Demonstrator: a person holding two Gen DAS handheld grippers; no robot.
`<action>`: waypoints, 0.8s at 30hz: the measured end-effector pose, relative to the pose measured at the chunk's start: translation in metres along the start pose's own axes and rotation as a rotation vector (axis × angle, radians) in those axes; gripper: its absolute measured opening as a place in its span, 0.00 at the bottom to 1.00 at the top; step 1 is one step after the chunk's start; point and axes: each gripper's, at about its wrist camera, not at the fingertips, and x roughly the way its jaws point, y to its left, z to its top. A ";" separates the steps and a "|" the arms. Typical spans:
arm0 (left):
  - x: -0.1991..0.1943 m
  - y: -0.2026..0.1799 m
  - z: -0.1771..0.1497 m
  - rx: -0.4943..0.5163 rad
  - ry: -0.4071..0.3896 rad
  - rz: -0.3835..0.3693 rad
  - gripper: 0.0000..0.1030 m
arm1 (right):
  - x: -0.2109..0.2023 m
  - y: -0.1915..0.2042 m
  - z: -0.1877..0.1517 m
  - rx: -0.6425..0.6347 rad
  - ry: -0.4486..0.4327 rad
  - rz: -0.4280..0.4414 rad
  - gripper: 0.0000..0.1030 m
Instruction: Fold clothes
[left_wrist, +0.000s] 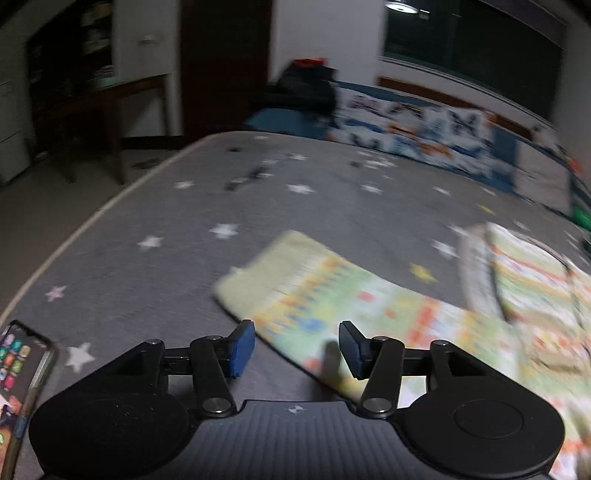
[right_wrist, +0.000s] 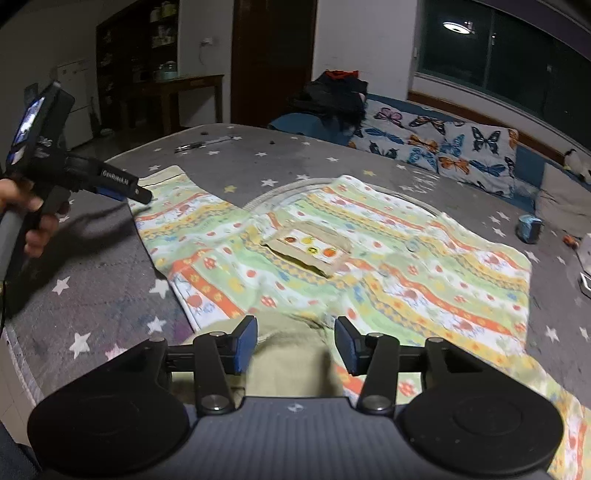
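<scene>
A child's patterned shirt (right_wrist: 369, 258), green, yellow and orange stripes, lies spread flat on the grey star-print bed (right_wrist: 92, 295). Its left sleeve (right_wrist: 177, 206) stretches toward the bed's left side; the same sleeve (left_wrist: 314, 288) shows blurred in the left wrist view. My left gripper (left_wrist: 296, 349) is open and empty, just above the sleeve's cuff end; it also shows in the right wrist view (right_wrist: 142, 194) over that cuff. My right gripper (right_wrist: 295, 345) is open and empty over the shirt's near beige cuff (right_wrist: 295, 365).
Butterfly-print pillows (right_wrist: 443, 147) and a dark bundle of clothes (right_wrist: 332, 96) lie at the bed's far side. A small blue object (right_wrist: 529, 229) sits at the right. A phone (left_wrist: 18, 362) is mounted at the left gripper's side. The bed's left edge (left_wrist: 92, 218) drops to floor.
</scene>
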 end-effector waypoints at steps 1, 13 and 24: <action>0.005 0.006 0.002 -0.023 0.005 0.017 0.53 | -0.002 -0.001 -0.001 0.010 0.000 0.000 0.46; 0.020 0.027 0.014 -0.094 -0.025 0.054 0.21 | -0.007 -0.010 -0.013 0.084 0.004 -0.026 0.50; -0.016 0.017 0.056 -0.132 -0.168 -0.087 0.07 | -0.014 -0.018 -0.018 0.120 -0.006 -0.050 0.50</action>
